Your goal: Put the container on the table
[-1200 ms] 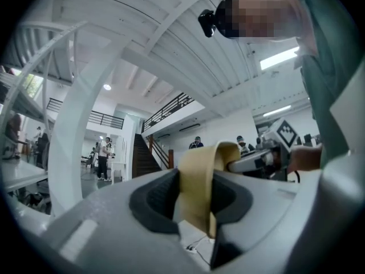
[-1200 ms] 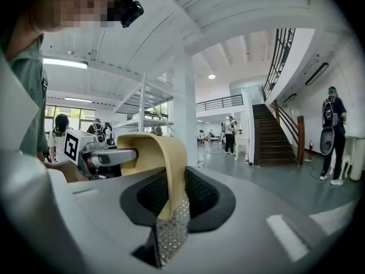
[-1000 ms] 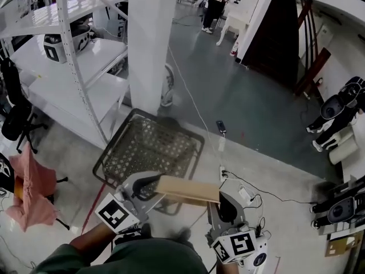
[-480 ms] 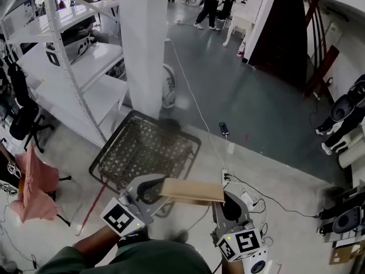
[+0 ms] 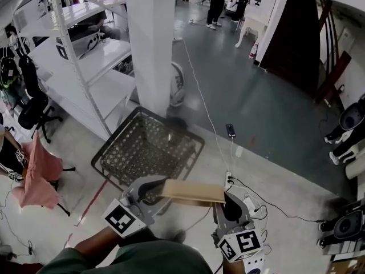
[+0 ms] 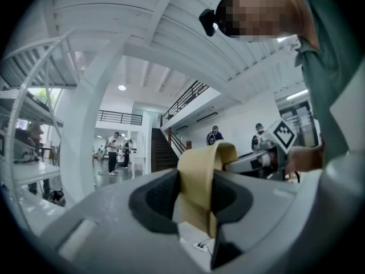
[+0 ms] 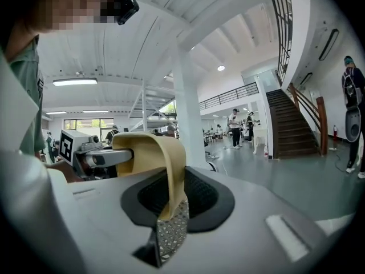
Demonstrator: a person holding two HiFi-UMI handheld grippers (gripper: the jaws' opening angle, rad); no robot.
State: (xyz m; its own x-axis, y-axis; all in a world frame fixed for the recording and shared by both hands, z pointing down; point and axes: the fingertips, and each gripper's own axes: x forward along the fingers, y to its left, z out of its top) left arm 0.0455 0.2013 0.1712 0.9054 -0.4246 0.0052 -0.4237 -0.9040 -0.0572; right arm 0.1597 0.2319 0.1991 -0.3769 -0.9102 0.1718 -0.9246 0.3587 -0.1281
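A tan, flat-looking container hangs above the floor between my two grippers. My left gripper is shut on its left rim. In the left gripper view the tan rim is pinched between the dark pads of the left gripper. My right gripper is shut on the opposite rim; its jaws have just been closing a little on it. In the right gripper view the curved tan wall sits in the right gripper, with the left gripper beyond it. No table shows.
A black wire basket stands on the floor just ahead, against a white column. White shelving fills the left. A power strip and cables lie to the right. A pink cloth hangs at the left. People stand far back.
Both grippers and the container have travelled together across the floor; the basket, column and shelving have shifted a little in the head view. The hold on both rims is the same.
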